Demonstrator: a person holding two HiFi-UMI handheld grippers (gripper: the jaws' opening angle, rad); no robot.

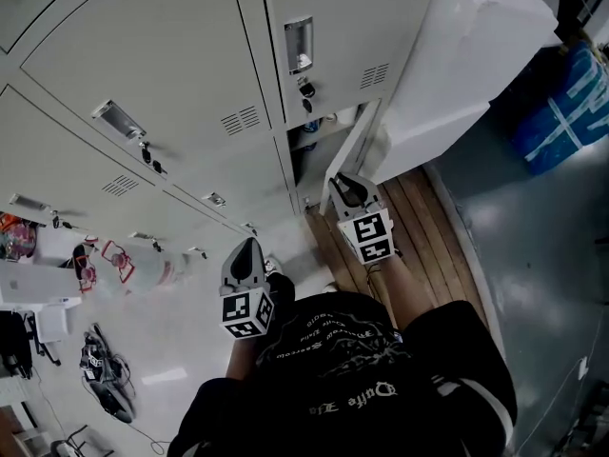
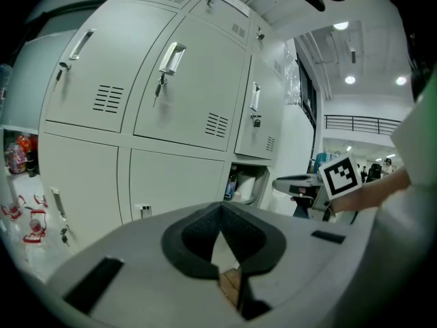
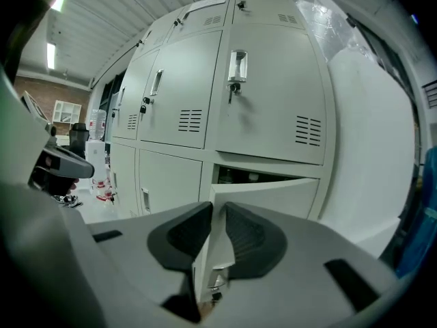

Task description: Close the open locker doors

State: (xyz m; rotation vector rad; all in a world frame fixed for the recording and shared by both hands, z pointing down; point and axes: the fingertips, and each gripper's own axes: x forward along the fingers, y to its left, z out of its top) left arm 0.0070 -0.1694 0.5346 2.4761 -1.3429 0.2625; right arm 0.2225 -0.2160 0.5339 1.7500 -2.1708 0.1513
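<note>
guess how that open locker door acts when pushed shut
The open locker door looks like thin sheet metal: probably stiff and light. Hinged, it should swing, not slide. Smooth paint may slip in the tongs of the right gripper.

The floor [image 1: 181, 346] is pale and glossy toward 8 o'clock; a strip of wooden planks [image 1: 433, 222] runs at 3 o'clock, with dull grey flooring [image 1: 538, 255] beyond it at 4 o'clock; the lockers [image 1: 181, 65] stand at 11 o'clock; a big white block [image 1: 466, 55] stands at 1 o'clock; a blue bag [image 1: 571, 112] sits at 2 o'clock; a black tangle [image 1: 105, 374] lies at 8 o'clock, near a white box [image 1: 33, 284] at 9 o'clock.
</note>
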